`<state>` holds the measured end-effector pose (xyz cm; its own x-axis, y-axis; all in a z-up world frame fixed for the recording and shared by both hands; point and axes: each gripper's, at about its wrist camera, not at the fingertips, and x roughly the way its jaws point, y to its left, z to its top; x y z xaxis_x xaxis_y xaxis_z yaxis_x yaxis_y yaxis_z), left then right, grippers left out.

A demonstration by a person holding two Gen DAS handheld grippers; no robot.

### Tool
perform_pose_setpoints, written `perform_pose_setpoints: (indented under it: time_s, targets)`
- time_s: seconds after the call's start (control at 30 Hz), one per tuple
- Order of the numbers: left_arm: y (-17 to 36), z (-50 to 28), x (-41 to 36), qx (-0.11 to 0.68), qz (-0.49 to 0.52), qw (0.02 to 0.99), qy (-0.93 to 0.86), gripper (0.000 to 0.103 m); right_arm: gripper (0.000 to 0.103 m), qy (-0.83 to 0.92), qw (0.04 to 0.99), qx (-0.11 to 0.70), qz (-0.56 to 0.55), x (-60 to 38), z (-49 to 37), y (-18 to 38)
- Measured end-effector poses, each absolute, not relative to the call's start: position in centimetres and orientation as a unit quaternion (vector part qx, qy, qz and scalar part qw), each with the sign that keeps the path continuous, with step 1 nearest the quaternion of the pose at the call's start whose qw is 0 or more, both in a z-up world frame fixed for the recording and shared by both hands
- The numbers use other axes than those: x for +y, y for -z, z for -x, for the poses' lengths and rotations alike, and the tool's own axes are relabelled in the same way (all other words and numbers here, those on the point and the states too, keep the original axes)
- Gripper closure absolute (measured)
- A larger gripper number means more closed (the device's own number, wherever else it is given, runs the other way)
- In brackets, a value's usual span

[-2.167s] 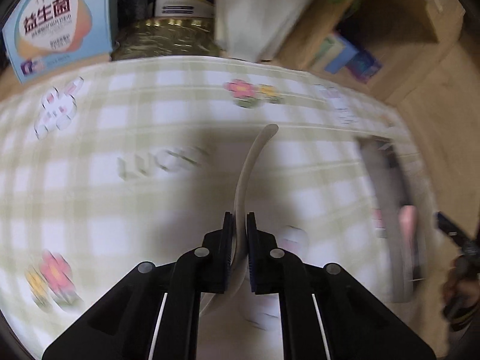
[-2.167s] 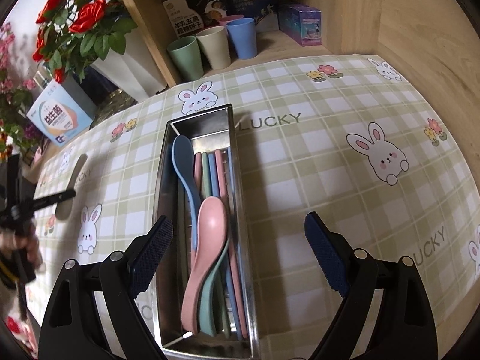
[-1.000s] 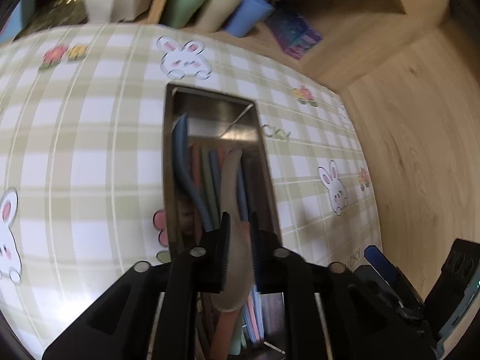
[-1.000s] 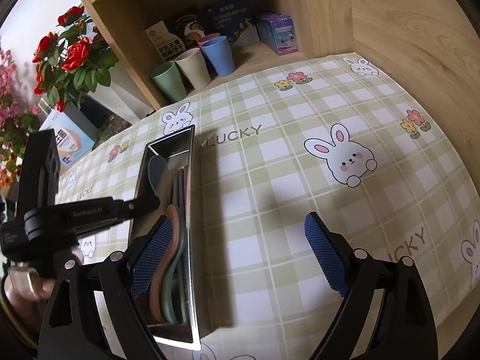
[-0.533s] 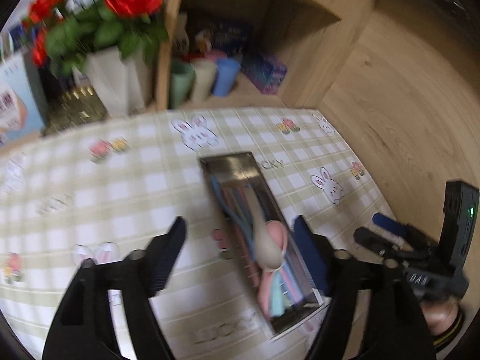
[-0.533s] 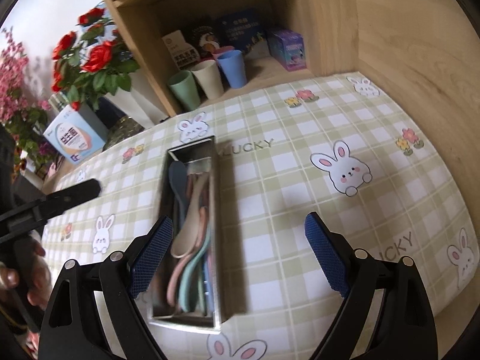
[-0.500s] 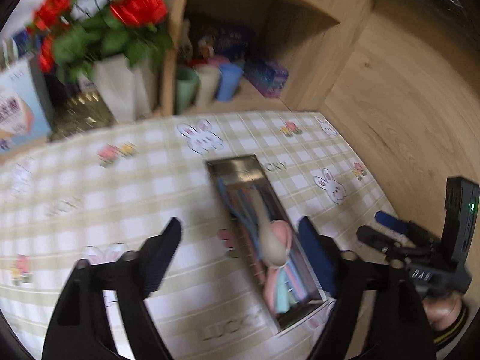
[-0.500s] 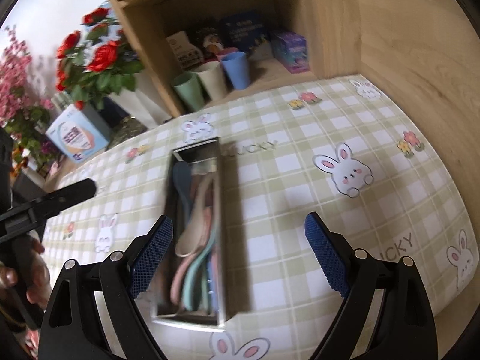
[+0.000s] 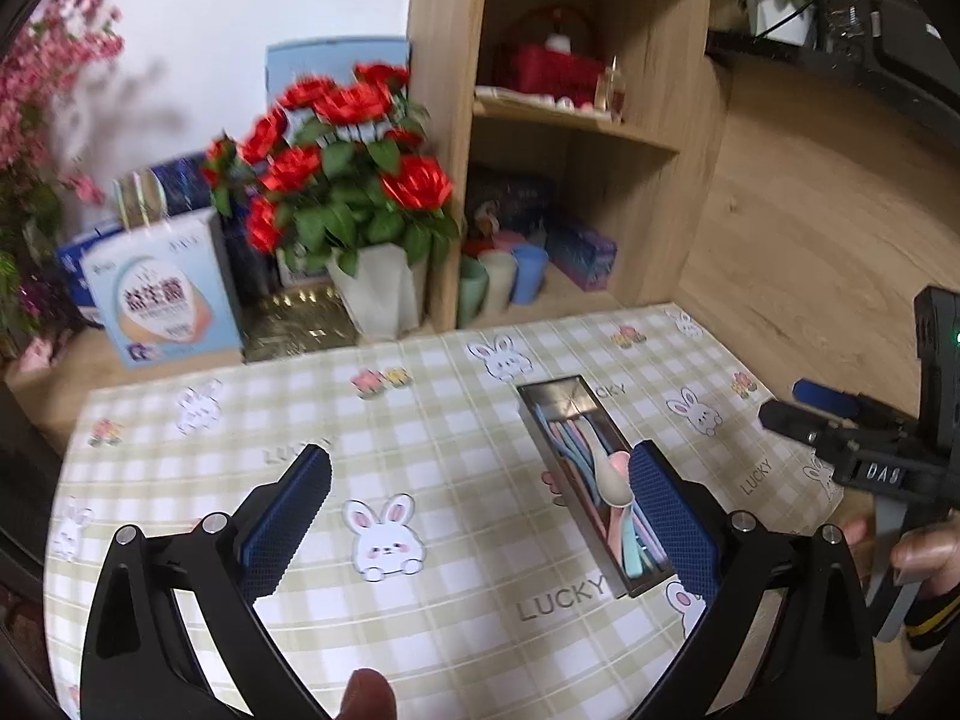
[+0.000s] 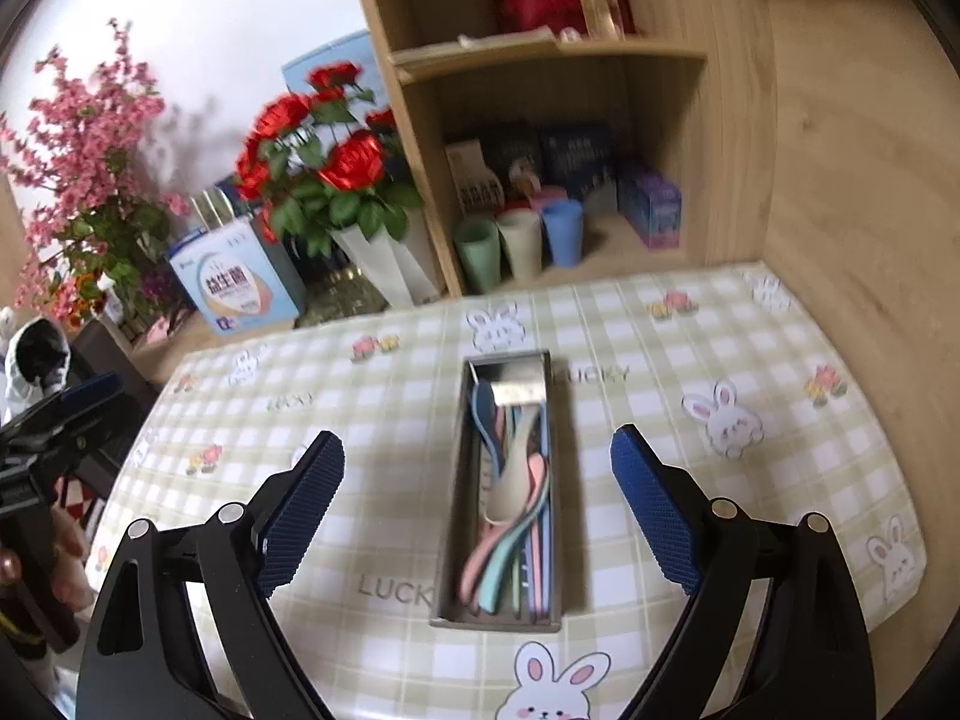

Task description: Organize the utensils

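A steel tray point(image 10: 454, 480) lies lengthwise on the checked bunny tablecloth point(image 10: 372, 420), holding several pastel utensils. A beige spoon point(image 10: 510, 489) rests on top of them. The tray point(image 9: 536, 405) and the beige spoon point(image 9: 613, 480) also show in the left wrist view, off to the right. My left gripper point(image 9: 480, 461) hovers high above the cloth. Its jaws are opening wide with nothing between them. My right gripper point(image 10: 478, 441) is open and empty, raised above the tray.
At the back stand a white vase of red roses point(image 10: 372, 264), a blue-and-white box point(image 10: 234, 288) and a wooden shelf unit with three cups point(image 10: 519, 243) and small boxes. A wooden wall point(image 10: 852, 192) borders the right. The person's hand point(image 9: 924, 552) holds the right gripper's handle.
The left gripper let go of the beige spoon, which now lies in the tray, then opened wide. Both grippers rose and drew back from the table.
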<state>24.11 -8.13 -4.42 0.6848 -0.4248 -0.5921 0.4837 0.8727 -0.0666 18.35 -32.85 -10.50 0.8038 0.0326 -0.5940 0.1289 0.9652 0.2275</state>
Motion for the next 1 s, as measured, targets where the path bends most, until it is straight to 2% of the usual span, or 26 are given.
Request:
perform_pose_setpoints:
  time_s: [0.33,1.0]
  targets:
    - [0.8,-19.6,-3.2,0.254,-0.033,0.946,0.196,0.006,0.016,0.010,0.959,0.267,-0.098,-28.0,-14.5,5.6]
    - [-2.0,-10.2,2.4,0.193,-0.025,0.970,0.142,0.006,0.016,0.000,0.976,0.209,-0.064,-22.4,-6.9,1.3]
